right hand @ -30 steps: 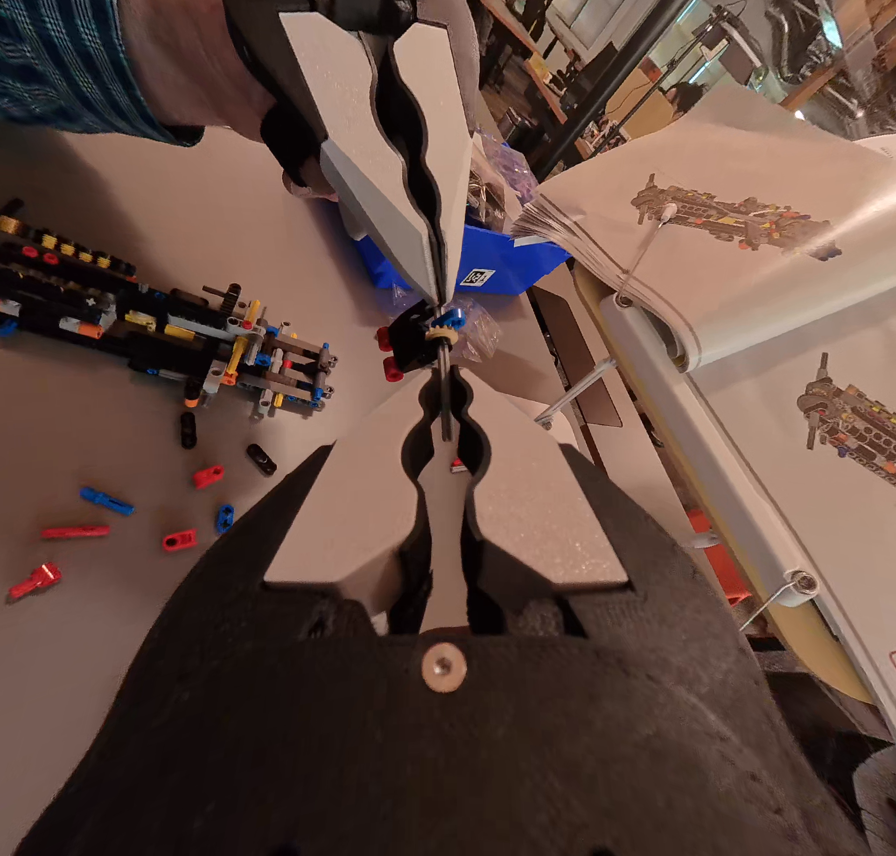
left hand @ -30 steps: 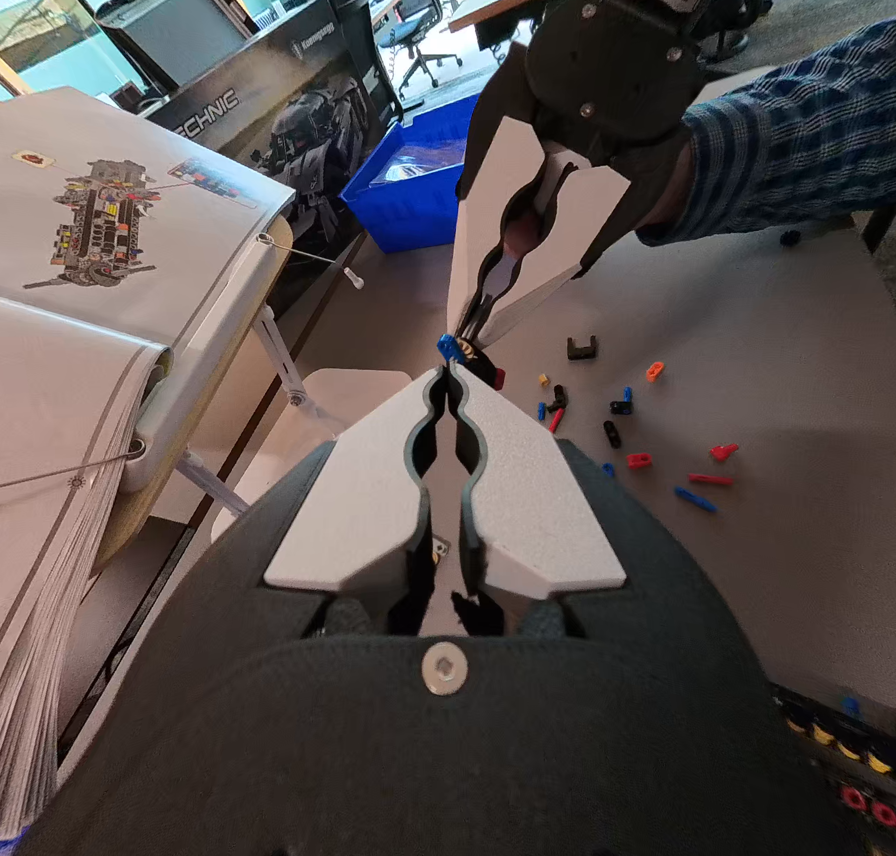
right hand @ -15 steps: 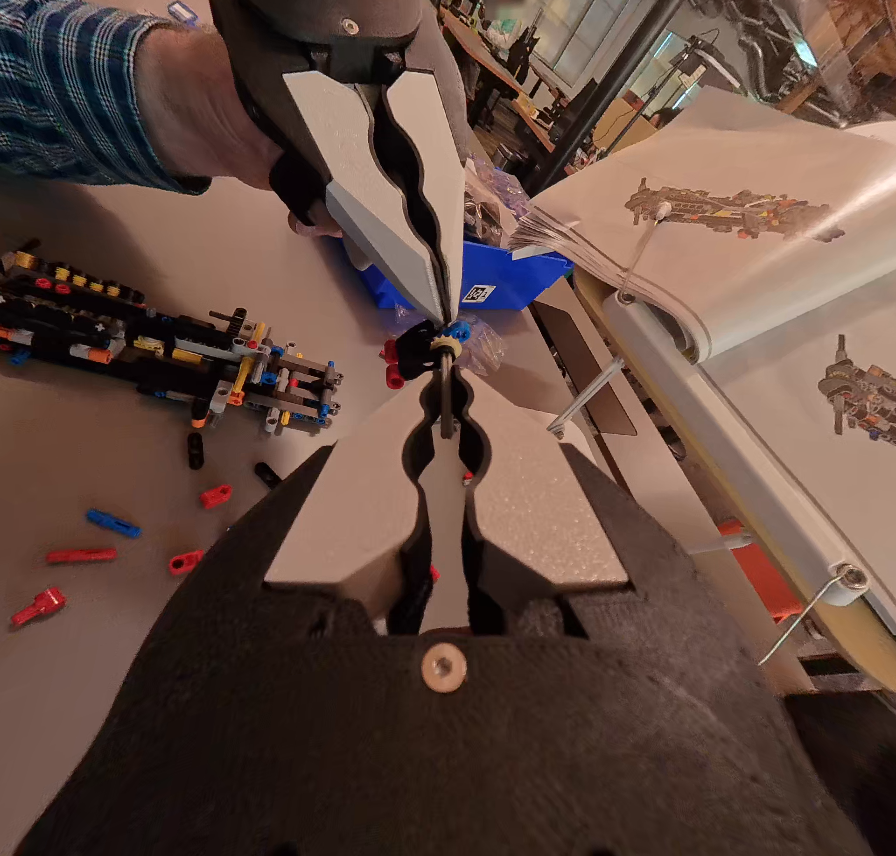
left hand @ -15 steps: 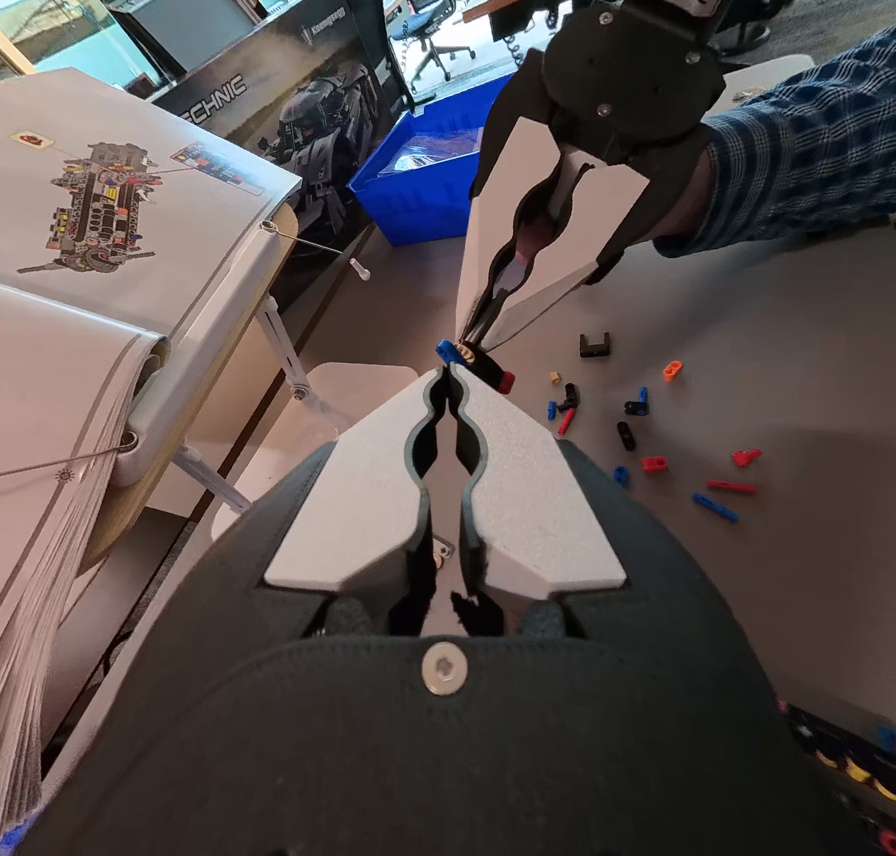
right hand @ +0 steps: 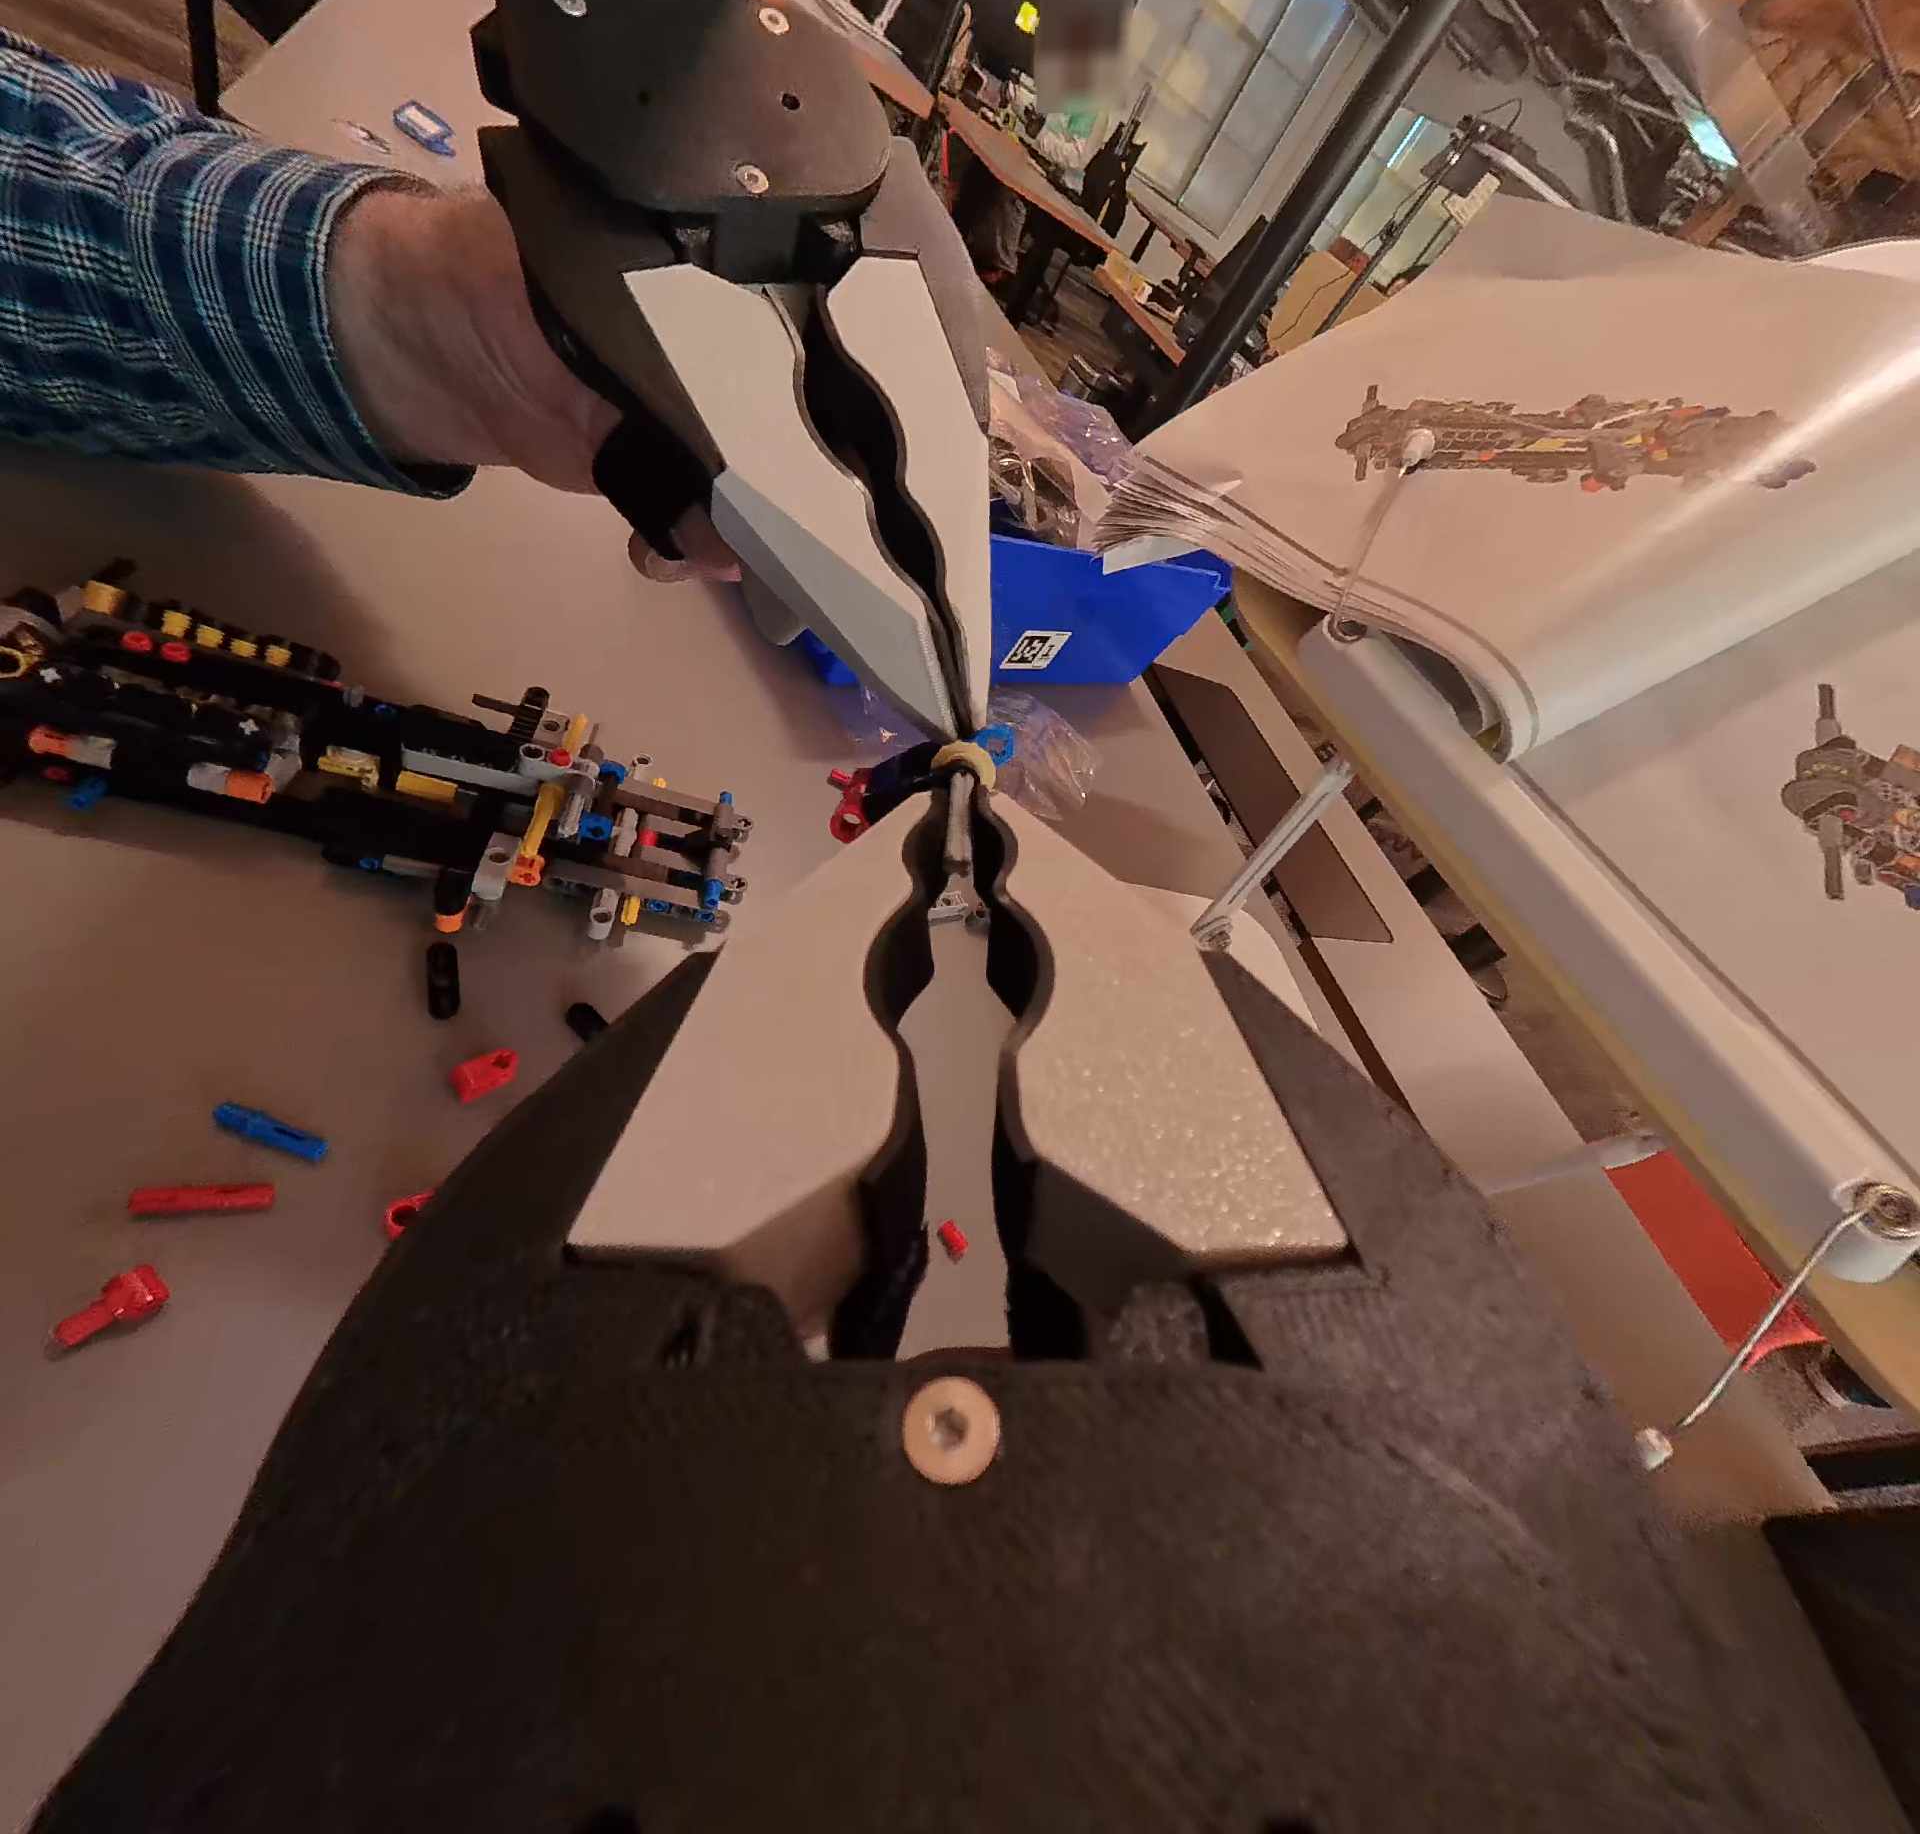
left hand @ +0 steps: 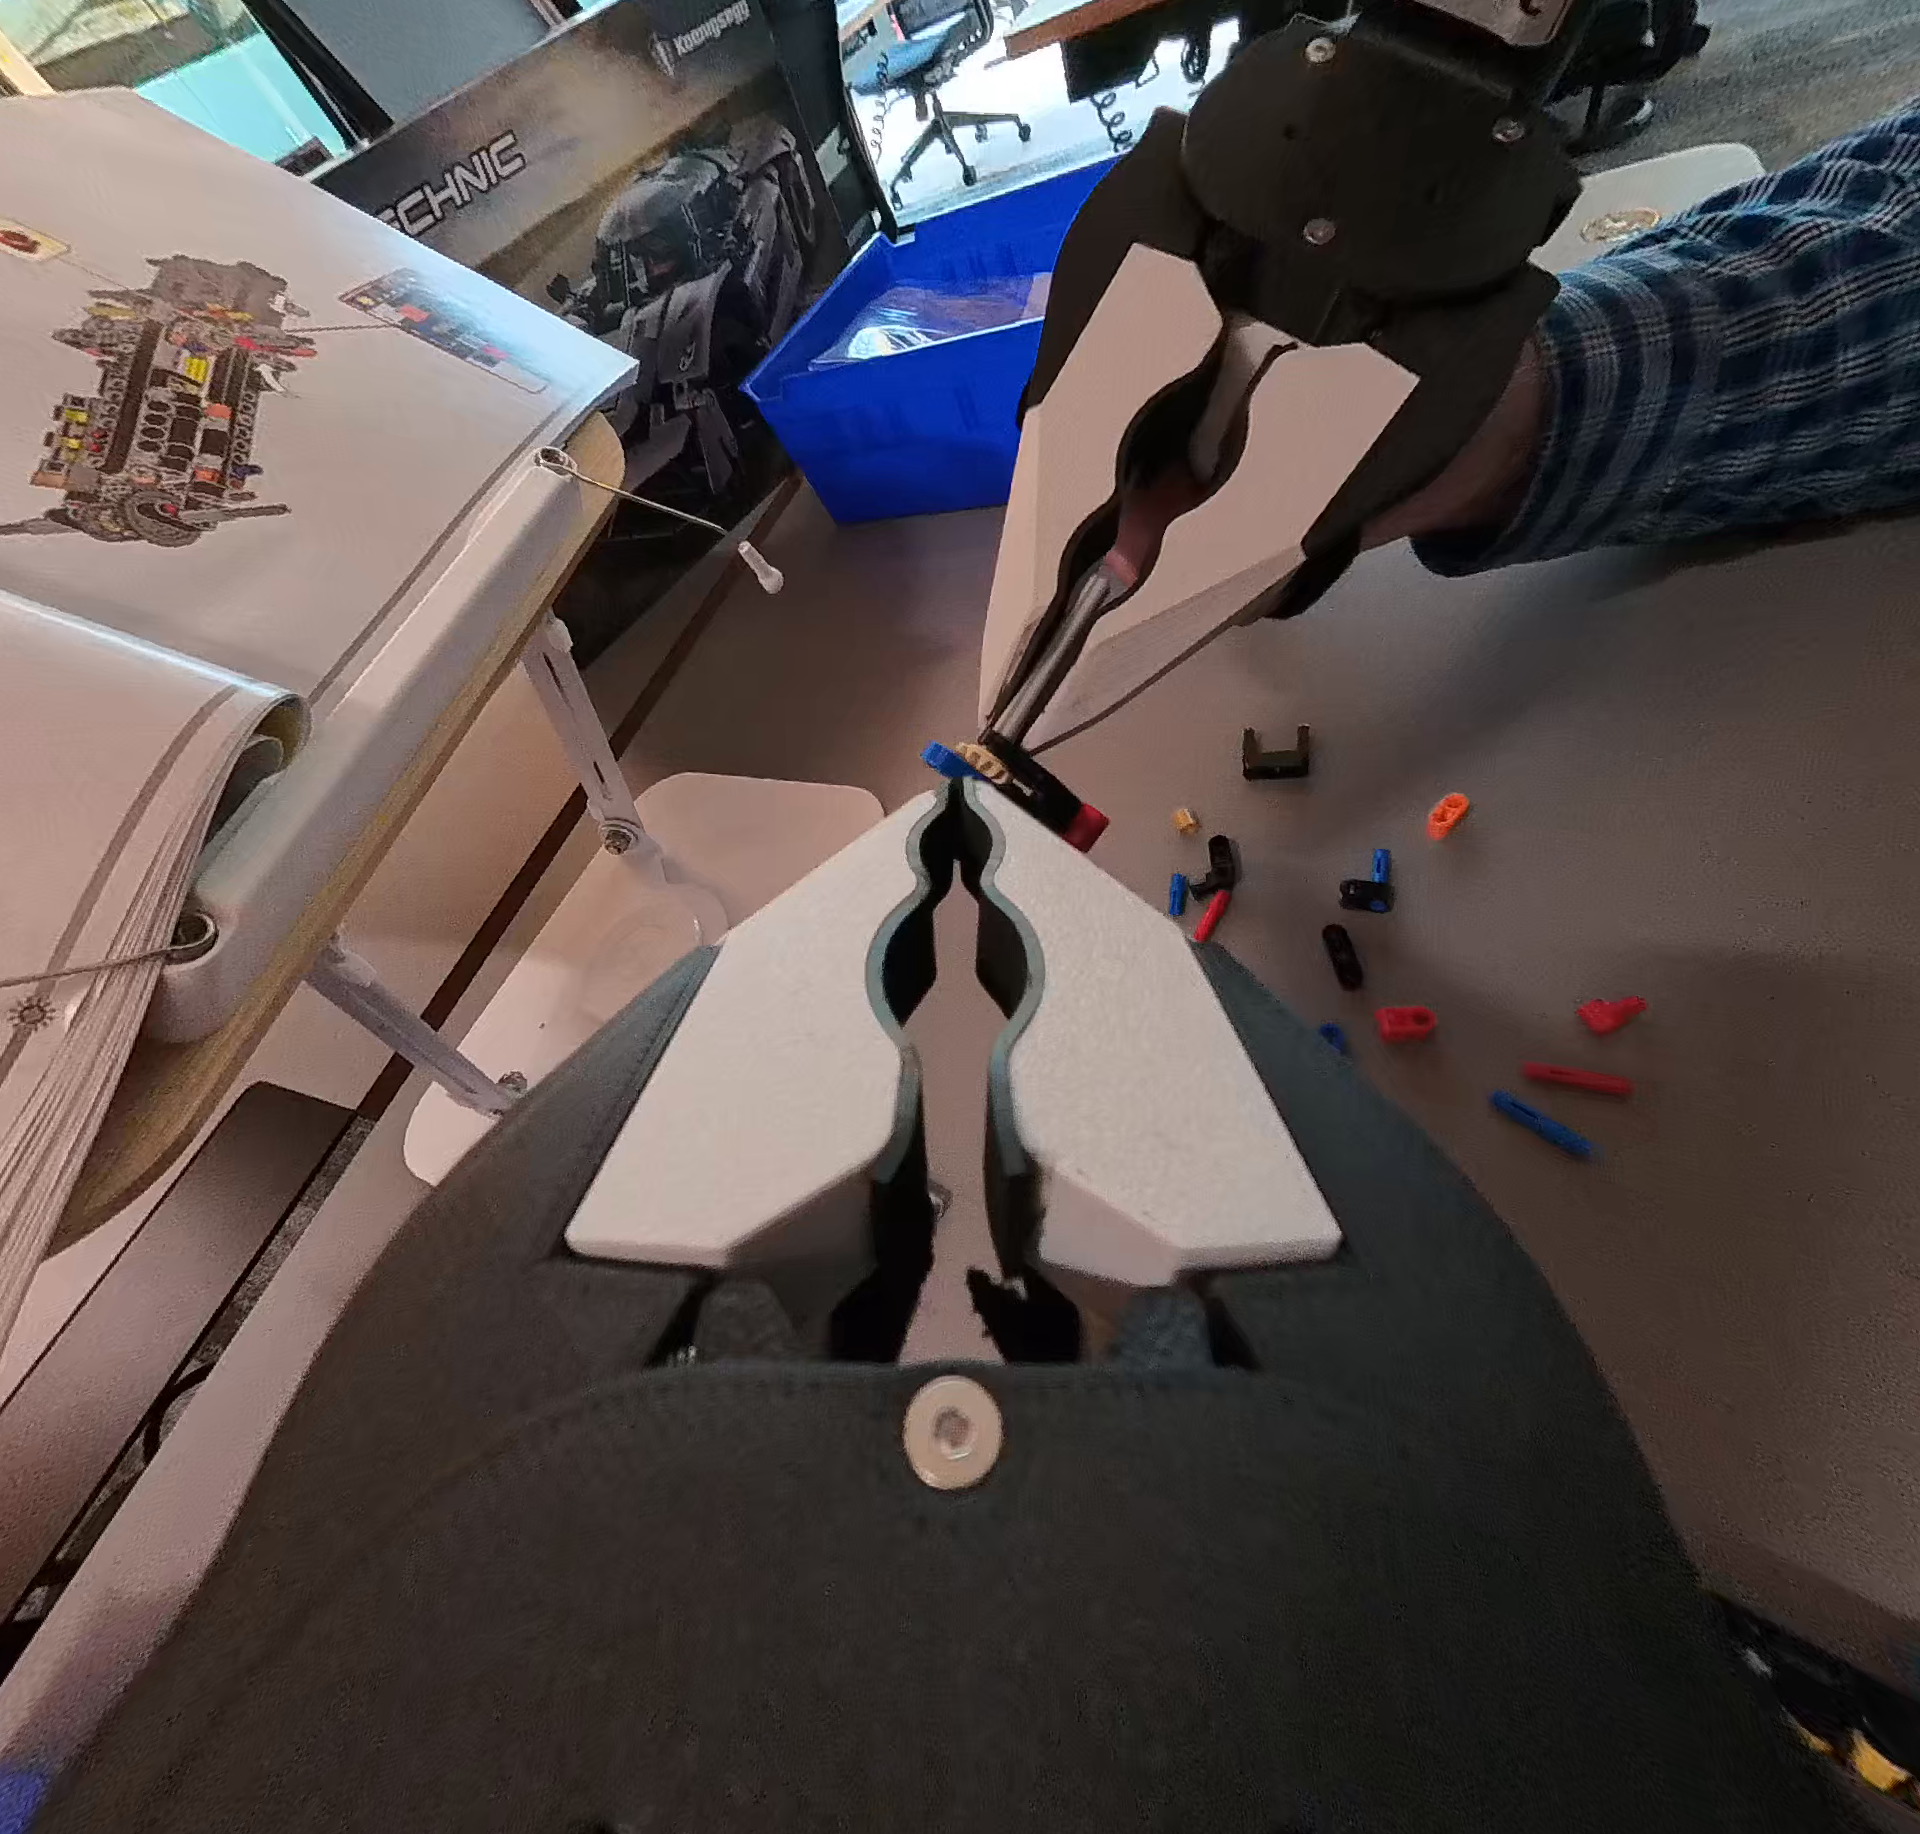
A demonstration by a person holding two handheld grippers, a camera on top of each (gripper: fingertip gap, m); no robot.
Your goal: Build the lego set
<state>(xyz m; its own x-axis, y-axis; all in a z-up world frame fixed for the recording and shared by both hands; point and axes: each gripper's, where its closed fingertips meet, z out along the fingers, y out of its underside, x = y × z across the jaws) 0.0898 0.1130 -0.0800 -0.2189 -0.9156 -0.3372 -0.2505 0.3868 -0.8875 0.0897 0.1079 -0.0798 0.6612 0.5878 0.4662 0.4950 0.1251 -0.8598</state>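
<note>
At frame centre, the left tool (left hand: 954, 797) clamps the small assembly (left hand: 1023, 787) steady (probably) while the right tool (right hand: 961, 828), clamped on a grey axle (right hand: 956, 834), feeds it in.

Black tongs (left hand: 961, 808), white fingers (left hand: 1132, 1036), plaid sleeve (left hand: 1745, 350)

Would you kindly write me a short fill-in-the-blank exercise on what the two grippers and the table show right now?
1. The right gripper is shut on a thin grey ____.
2. The bin at the far edge of the table is ____ in colour.
3. The left gripper pinches a small assembly held ____ the table, not resting on it.
4. The long, partly built model lies untouched on the ____.

Missing words: axle; blue; above; table
</note>
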